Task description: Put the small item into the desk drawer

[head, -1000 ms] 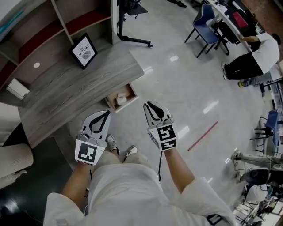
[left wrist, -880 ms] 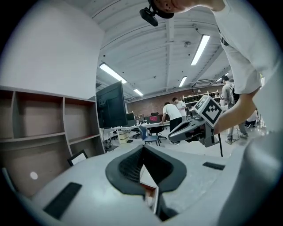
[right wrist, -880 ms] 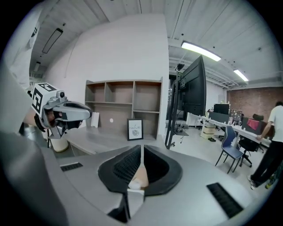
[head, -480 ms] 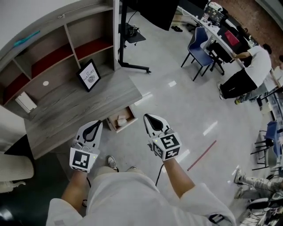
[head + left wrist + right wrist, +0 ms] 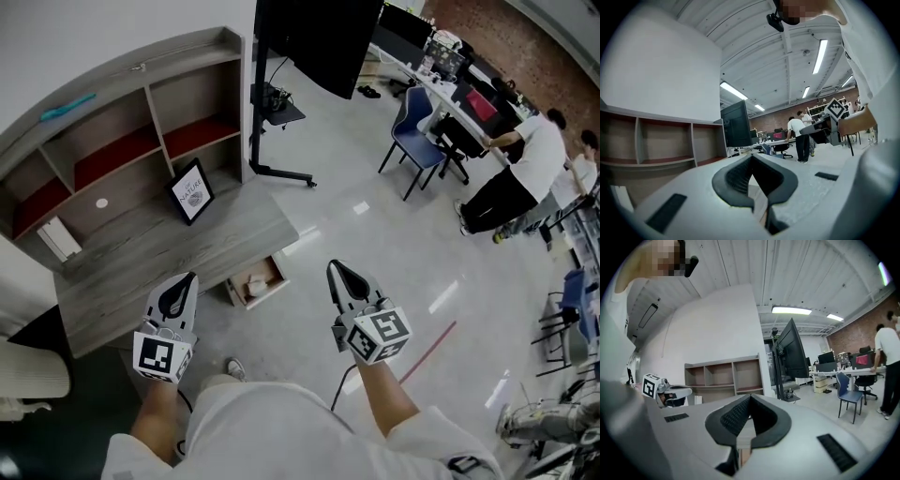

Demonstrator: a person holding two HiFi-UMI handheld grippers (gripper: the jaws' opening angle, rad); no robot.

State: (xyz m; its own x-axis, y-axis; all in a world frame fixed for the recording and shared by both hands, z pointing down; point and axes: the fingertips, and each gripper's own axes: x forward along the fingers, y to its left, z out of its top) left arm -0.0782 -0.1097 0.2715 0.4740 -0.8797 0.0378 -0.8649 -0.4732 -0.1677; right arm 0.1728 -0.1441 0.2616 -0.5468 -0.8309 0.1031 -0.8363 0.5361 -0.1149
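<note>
Desk [image 5: 141,272]: grey wood top against the left wall, with a shelf unit [image 5: 141,122] rising behind it. A framed picture [image 5: 190,191] stands upright on the top near the shelves. A white box [image 5: 58,239] sits at the far left end.

Drawer [image 5: 277,274]: pulled out from under the right end of the desk, standing open. The small item [image 5: 254,283], a pale rounded object, lies inside it. Its exact nature cannot be made out.

Left gripper [image 5: 185,281]: held over the near edge of the desk, left of the drawer and clear of it. Its own view shows the jaws brought together at the tips, with nothing between them.

Right gripper [image 5: 337,267]: held over the bare floor, right of the drawer and well apart from it. Jaws fully together, nothing gripped.

Surroundings: a large dark screen [image 5: 319,37] on a floor stand beyond the desk. A person [image 5: 520,173] bends over a table at far right.
</note>
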